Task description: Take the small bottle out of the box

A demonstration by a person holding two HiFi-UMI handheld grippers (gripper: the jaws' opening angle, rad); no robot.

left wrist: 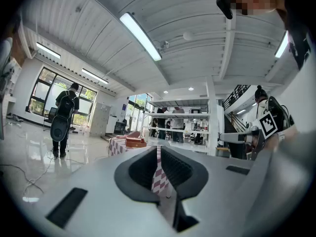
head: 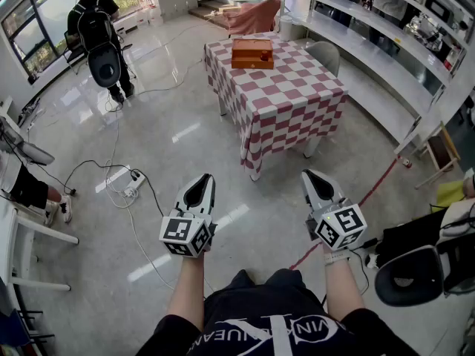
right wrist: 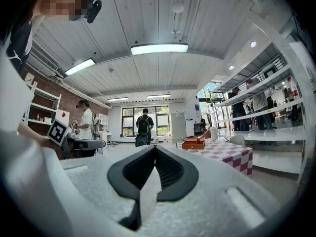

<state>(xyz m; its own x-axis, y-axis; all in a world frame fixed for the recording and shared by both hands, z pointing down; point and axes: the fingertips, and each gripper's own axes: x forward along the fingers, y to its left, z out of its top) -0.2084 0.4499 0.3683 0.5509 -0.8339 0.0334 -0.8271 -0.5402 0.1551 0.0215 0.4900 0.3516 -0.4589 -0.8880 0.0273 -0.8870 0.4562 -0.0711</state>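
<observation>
An orange-brown box (head: 252, 53) stands on the far part of a table with a red-and-white checked cloth (head: 286, 99), several steps ahead of me. Something small and red (head: 262, 53) shows at the box's top; I cannot make out a bottle. My left gripper (head: 199, 186) and right gripper (head: 314, 178) hover side by side over the floor, well short of the table, both shut and empty. In the left gripper view the gripper (left wrist: 159, 149) points toward the box (left wrist: 135, 143). In the right gripper view the box (right wrist: 193, 143) lies right of the gripper (right wrist: 155, 148).
A person with a backpack (head: 96, 28) stands at the far left. Cables and a power strip (head: 132, 176) trail over the glossy floor at left. A grey chair (head: 325, 54) sits behind the table, long shelves (head: 386, 43) line the right, and an office chair (head: 415, 273) is near right.
</observation>
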